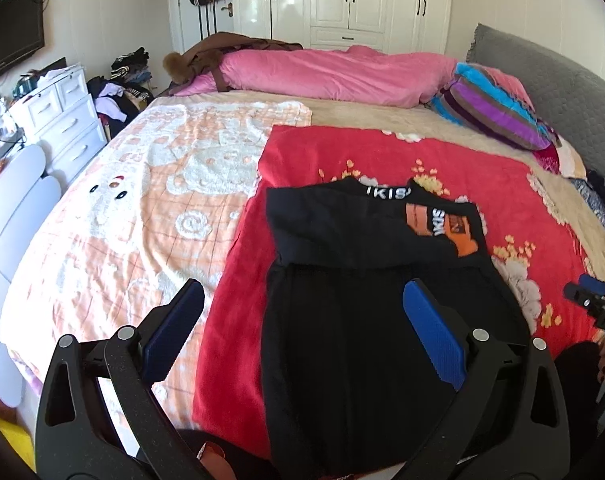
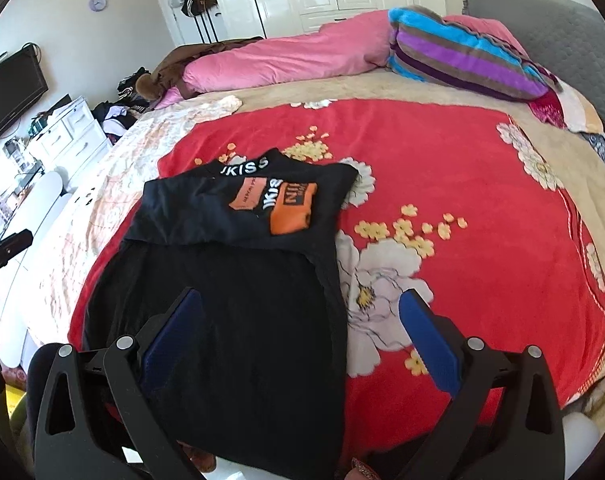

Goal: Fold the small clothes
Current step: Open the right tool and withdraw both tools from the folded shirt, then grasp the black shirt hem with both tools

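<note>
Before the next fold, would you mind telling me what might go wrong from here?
1. The black garment hangs over the near bed edge, so a pull on it might slide it off.
2. Its folded-over top with the orange patches lies loose and could flip open when lifted.
3. Both the left gripper and the right gripper are open above plush red floral blanket; a low pinch may snag it too.

Right hand-held gripper [image 2: 298, 340] spread wide, empty, above black garment [image 2: 238, 280]; garment top folded over, lying on red floral blanket [image 2: 442, 152].
</note>
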Tool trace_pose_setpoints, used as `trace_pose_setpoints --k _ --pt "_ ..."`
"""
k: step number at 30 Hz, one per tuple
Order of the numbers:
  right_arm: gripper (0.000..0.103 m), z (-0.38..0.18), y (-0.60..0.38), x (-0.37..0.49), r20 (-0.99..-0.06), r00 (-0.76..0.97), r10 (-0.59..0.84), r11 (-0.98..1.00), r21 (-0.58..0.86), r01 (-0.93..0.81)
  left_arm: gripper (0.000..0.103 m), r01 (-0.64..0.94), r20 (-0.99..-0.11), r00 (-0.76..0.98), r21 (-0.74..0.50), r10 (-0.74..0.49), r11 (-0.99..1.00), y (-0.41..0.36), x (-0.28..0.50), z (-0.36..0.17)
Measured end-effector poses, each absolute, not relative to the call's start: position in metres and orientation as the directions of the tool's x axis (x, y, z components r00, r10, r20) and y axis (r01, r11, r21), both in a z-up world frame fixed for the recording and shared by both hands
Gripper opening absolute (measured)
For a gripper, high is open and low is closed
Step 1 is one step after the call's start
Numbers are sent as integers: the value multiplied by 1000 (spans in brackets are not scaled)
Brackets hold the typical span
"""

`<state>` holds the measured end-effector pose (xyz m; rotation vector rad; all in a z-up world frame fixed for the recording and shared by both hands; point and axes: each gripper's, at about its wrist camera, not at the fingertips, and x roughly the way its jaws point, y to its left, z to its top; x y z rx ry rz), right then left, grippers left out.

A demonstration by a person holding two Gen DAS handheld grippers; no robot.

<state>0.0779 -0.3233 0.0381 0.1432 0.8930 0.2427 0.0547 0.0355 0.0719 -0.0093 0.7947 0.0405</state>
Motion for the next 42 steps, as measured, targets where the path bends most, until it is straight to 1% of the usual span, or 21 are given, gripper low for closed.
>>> trace_pose_setpoints --k 7,15,21,25,27,31,36,37,38,39,40,41,42 --pt "98 29 -331 64 -782 567 261 965 226 -132 94 -50 -758 651 12 42 999 44 43 55" --pt "98 8 -325 51 -835 493 243 969 192 -153 94 -82 -813 580 12 58 997 60 40 29" --pt "98 -4 -312 48 -865 446 230 970 167 -176 94 -65 -839 542 7 41 998 60 36 14" --pt "98 -16 -298 45 -889 403 218 968 145 -204 94 -36 -858 511 26 41 999 56 35 -1" --pt "98 -24 -292 45 -907 374 196 970 124 -207 94 -39 -881 469 44 57 998 56 37 -14" --pt "98 -41 -287 48 -940 303 158 977 104 -187 94 -18 -913 405 46 49 999 55 37 -37" --pt "98 -71 -281 53 -974 181 139 978 105 -182 93 -34 -949 314 -30 -18 999 60 40 -69" --pt "96 -74 -280 53 -976 167 138 977 106 -187 93 -41 -954 299 -31 -17 999 60 40 -74" --pt "89 -73 -278 52 -974 169 150 974 116 -196 93 -47 -961 276 -33 -18 998 61 41 -81" --pt "65 -71 -279 52 -970 175 166 971 130 -200 90 -53 -966 259 -37 -22 998 61 41 -86" --pt "55 -70 -280 52 -970 184 159 973 123 -193 74 -58 -967 253 -48 -32 997 62 41 -88" --pt "49 -68 -284 51 -966 193 170 975 136 -177 65 -51 -966 250 -72 -57 996 62 40 -89" --pt "39 -67 -288 51 -963 199 183 975 151 -163 49 -42 -965 252 -92 -79 995 60 40 -89"
